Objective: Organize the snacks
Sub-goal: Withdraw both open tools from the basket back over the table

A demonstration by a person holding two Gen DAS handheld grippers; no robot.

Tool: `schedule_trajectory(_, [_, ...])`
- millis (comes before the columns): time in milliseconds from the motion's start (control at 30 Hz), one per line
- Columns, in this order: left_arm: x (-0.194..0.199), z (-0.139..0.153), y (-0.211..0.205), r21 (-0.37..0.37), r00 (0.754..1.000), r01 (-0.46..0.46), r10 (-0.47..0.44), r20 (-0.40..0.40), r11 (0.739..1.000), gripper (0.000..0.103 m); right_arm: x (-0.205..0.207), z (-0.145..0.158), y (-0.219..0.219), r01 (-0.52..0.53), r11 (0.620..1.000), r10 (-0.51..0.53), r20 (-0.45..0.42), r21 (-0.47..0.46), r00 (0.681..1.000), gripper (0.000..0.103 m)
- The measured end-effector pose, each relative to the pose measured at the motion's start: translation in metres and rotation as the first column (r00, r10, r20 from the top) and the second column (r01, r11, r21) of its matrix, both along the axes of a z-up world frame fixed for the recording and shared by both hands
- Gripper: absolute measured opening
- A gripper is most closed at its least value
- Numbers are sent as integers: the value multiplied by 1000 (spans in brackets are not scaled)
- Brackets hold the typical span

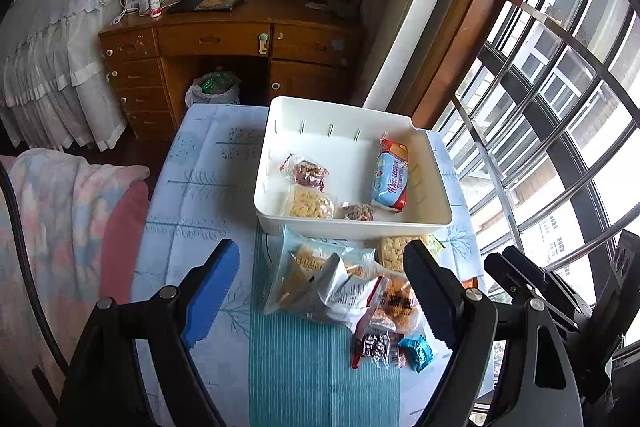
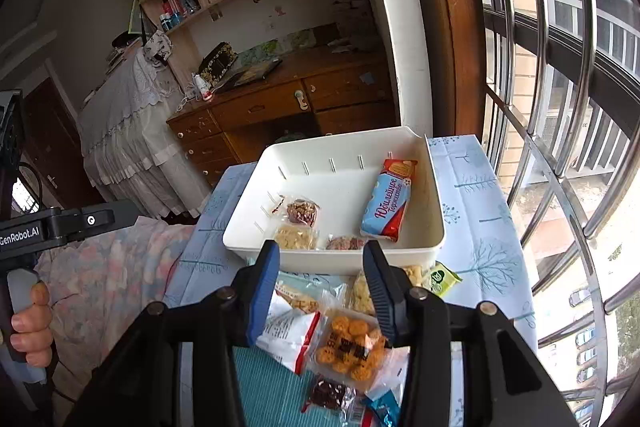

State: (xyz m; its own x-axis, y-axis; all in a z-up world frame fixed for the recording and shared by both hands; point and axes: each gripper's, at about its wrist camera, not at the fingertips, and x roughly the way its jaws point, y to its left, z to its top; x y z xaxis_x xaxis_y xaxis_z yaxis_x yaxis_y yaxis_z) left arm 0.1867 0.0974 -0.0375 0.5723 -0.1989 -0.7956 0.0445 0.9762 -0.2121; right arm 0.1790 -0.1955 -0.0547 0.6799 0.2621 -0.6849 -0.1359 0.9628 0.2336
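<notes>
A white bin [image 1: 352,223] [image 2: 436,219] sits on the table and holds a blue-and-red biscuit pack [image 1: 390,179] [image 2: 388,203], a nut packet [image 1: 308,173] [image 2: 302,213], a pale cracker packet [image 1: 310,205] [image 2: 296,239] and a small dark packet [image 1: 360,213] [image 2: 346,243]. In front of it lies a pile of loose snacks: a clear bag of crackers [image 1: 316,279], an orange round-cracker packet [image 2: 350,347], a dark candy [image 2: 328,393], a blue candy [image 1: 418,347]. My left gripper [image 1: 324,287] is open above the pile. My right gripper [image 2: 320,291] is open over the pile, empty.
A green packet [image 2: 440,279] lies right of the pile. A teal runner [image 1: 316,379] crosses the tablecloth. A blanket-covered seat [image 1: 60,227] is left, a barred window [image 1: 560,127] right, a wooden desk [image 1: 224,43] behind.
</notes>
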Motion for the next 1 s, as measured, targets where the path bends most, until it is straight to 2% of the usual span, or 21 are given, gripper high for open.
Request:
schedule_trajectory(267, [-56, -7, 2, -12, 999, -38, 38, -21, 999, 83, -49, 1, -9, -12, 1000, 11, -7, -29, 1000, 50])
schedule_trajectory(500, [-83, -32, 2, -20, 991, -51, 48, -123, 999, 84, -80, -9, -11, -34, 998, 32, -43, -49, 999, 51])
schedule_trajectory(767, [-87, -69, -3, -25, 970, -6, 0, -244, 1000, 84, -104, -34, -15, -27, 997, 17, -131, -75, 991, 52])
schedule_trajectory(1000, [-73, -90, 4, -85, 951, 8, -34, -309, 996, 84, -116, -66, -15, -2, 992, -29, -251, -122, 968, 52])
